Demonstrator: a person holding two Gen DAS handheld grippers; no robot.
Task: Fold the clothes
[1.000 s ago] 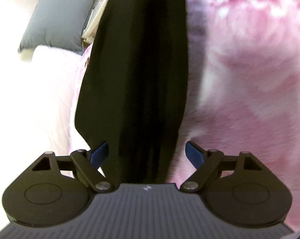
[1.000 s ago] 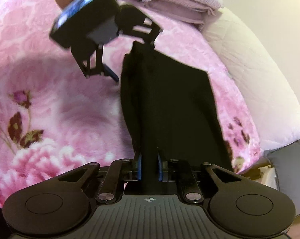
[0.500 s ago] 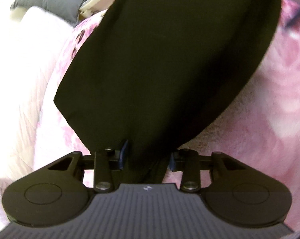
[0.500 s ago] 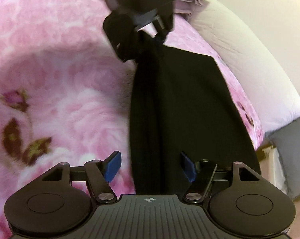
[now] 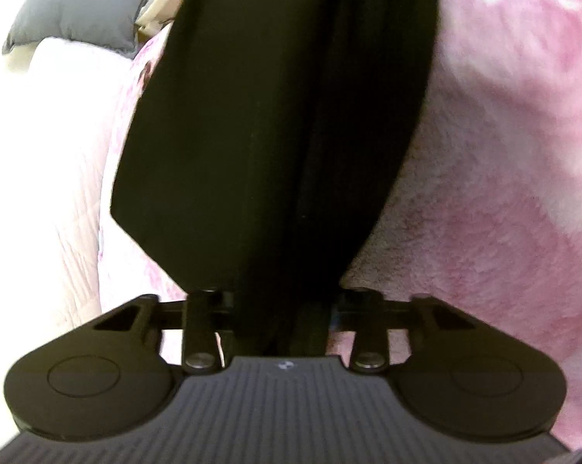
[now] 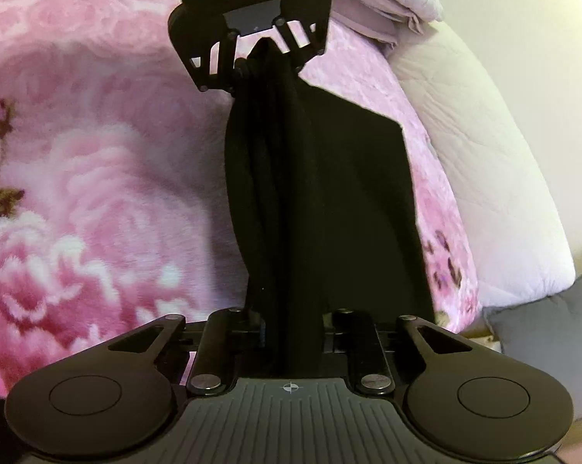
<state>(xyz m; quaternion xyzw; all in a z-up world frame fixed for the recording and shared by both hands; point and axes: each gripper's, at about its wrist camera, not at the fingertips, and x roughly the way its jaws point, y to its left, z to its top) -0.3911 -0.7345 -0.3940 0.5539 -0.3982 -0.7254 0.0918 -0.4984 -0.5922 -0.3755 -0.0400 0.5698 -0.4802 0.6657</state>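
**Pink floral blanket covers the bed**

A plush pink blanket point(image 6: 97, 147) with big rose patterns spreads across the bed, fuzzy and thick. Along its edge runs a white quilted comforter point(image 6: 496, 178), and beyond that sits a grey pillow point(image 5: 82, 4). At the top of the right wrist view, folded pale lilac bedding point(image 6: 380, 4) rests on the blanket. The black garment point(image 6: 329, 201) hangs over it; whether it touches is unclear.
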